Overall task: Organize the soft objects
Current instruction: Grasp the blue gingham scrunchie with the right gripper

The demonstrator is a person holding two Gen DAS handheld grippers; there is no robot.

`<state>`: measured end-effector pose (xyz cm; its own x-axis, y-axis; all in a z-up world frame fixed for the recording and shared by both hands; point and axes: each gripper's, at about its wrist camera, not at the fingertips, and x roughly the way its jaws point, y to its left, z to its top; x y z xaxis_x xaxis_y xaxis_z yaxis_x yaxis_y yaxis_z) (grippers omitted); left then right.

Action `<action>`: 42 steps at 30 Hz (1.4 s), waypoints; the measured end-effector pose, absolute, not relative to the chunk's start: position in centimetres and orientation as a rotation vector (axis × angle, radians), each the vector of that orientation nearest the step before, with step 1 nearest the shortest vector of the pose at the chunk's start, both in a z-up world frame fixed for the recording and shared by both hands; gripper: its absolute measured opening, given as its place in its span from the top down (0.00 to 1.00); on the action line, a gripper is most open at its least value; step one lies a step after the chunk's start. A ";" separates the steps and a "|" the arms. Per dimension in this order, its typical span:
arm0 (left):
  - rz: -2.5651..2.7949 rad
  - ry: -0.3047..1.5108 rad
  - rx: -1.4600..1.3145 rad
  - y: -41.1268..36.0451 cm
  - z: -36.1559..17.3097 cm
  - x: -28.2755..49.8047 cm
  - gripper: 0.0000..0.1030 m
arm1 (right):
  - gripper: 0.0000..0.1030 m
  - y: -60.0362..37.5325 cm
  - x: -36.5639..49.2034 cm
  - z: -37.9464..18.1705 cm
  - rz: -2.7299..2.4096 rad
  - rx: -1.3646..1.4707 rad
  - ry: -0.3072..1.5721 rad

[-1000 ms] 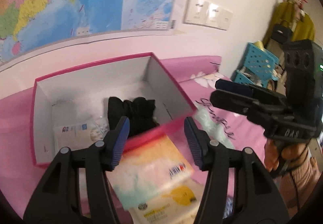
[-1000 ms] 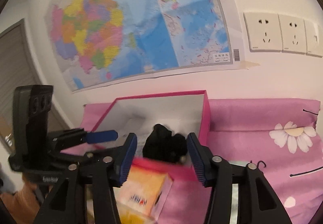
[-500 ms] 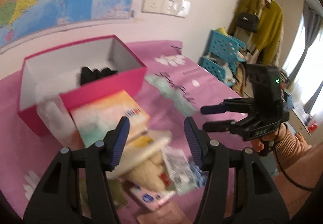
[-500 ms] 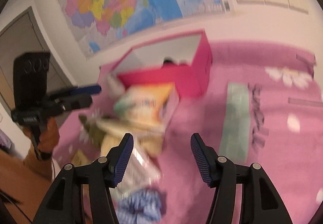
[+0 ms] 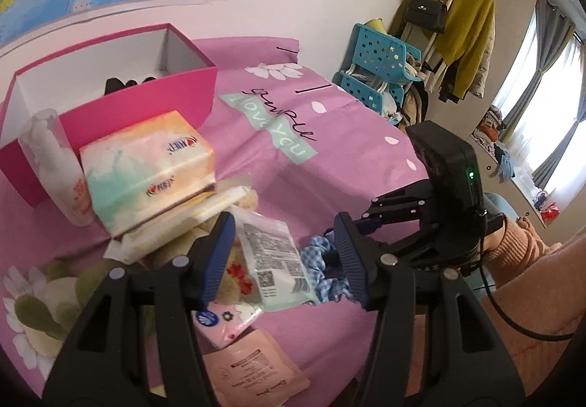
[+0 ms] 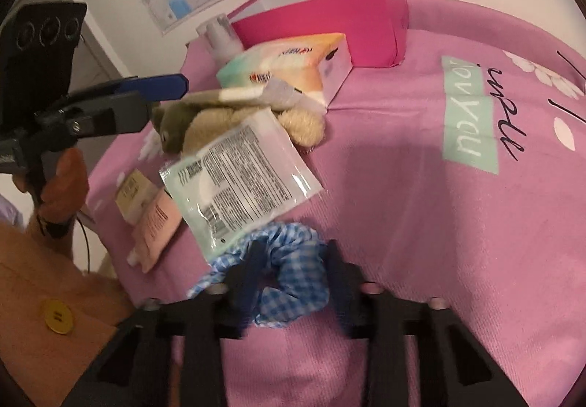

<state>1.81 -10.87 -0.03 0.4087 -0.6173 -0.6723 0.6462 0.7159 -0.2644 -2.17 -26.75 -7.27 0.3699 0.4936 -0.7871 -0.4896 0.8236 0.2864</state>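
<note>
Right gripper (image 6: 293, 271) low over the pink bedsheet (image 6: 421, 187), jaws closing around a blue gingham scrunchie (image 6: 293, 282); fabric bunched between the fingers, pads seemingly pressing its sides, though motion blur hides the exact contact. Scrunchie lying on the sheet at the near edge of the pile, its far side tucked under the corner of a clear mint-edged packet (image 6: 241, 183) printed with black text. Left gripper (image 5: 284, 256) hovering above the same pile, jaws apart and holding nothing, the packet visible through the gap. Behind the packet, a beige and olive plush toy (image 6: 205, 125) under a flat cream package, with a tissue pack (image 5: 146, 169) stacked on top. White bottle (image 5: 55, 165) upright beside the tissue pack, leaning against the magenta box (image 5: 146, 103). Box open-topped, near the wall, something black inside at the bottom. Pink sachet (image 5: 252, 370) and a small pink floral pack (image 5: 227, 322) flat on the sheet nearest the left gripper. Peach sleeve (image 5: 531, 278) behind the right gripper.
</note>
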 end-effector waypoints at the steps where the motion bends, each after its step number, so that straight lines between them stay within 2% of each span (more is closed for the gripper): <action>1: -0.797 0.832 0.038 -10.9 -0.1 1.8 0.44 | 0.80 -26.9 -2.2 -7.2 0.626 0.005 1.007; 3: -0.805 0.840 0.035 -11.1 -0.3 1.6 0.44 | 0.87 -27.2 -2.4 -7.0 0.632 0.025 0.996; 6: -0.835 0.851 0.025 -11.3 -0.5 1.6 0.44 | 0.89 -28.2 -2.7 -6.0 0.618 0.034 0.961; 20: -0.934 0.876 0.023 -13.6 -0.9 1.6 0.44 | 0.92 -30.3 -2.3 1.0 0.596 0.104 0.754; 24: -0.949 0.880 0.031 -14.3 -1.1 1.5 0.44 | 0.91 -29.7 -1.8 1.4 0.595 0.066 0.762; 25: -0.953 0.878 0.037 -14.4 -1.2 1.4 0.44 | 0.89 -29.5 -1.5 0.7 0.568 0.038 0.788; 27: -0.951 0.881 0.047 -14.5 -1.2 1.3 0.44 | 0.70 -29.5 -1.0 -1.2 0.543 0.008 0.864; 28: -0.951 0.884 0.049 -14.5 -1.3 1.3 0.44 | 0.52 -29.7 -0.8 -2.4 0.513 -0.012 0.906; 29: -0.951 0.886 0.048 -14.5 -1.3 1.3 0.44 | 0.44 -29.8 -0.7 -3.7 0.481 -0.032 0.947; 31: -0.948 0.892 0.046 -14.4 -1.5 1.4 0.44 | 0.44 -30.2 -0.6 -5.3 0.475 -0.023 0.992; 32: -0.947 0.894 0.044 -14.4 -1.5 1.4 0.44 | 0.45 -30.3 -0.6 -6.0 0.473 -0.025 1.009; 34: -0.947 0.902 0.035 -14.4 -1.7 1.5 0.44 | 0.65 -30.4 -0.7 -6.6 0.472 -0.033 1.027; 35: -0.946 0.907 0.033 -14.4 -1.8 1.6 0.44 | 0.79 -30.4 -1.0 -6.8 0.495 -0.022 1.023; 36: -0.944 0.909 0.034 -14.5 -1.8 1.6 0.44 | 0.85 -30.5 -1.1 -6.6 0.500 -0.014 1.018; 42: -0.971 0.911 0.032 -15.0 -1.7 1.7 0.44 | 0.90 -31.6 -1.9 -2.5 0.487 0.031 0.884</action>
<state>1.71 -14.99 -1.75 0.2368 -0.6960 -0.6779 0.7211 0.5935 -0.3574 -1.90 -31.58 -2.54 0.5327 0.4209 -0.7342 -0.3960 0.8907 0.2233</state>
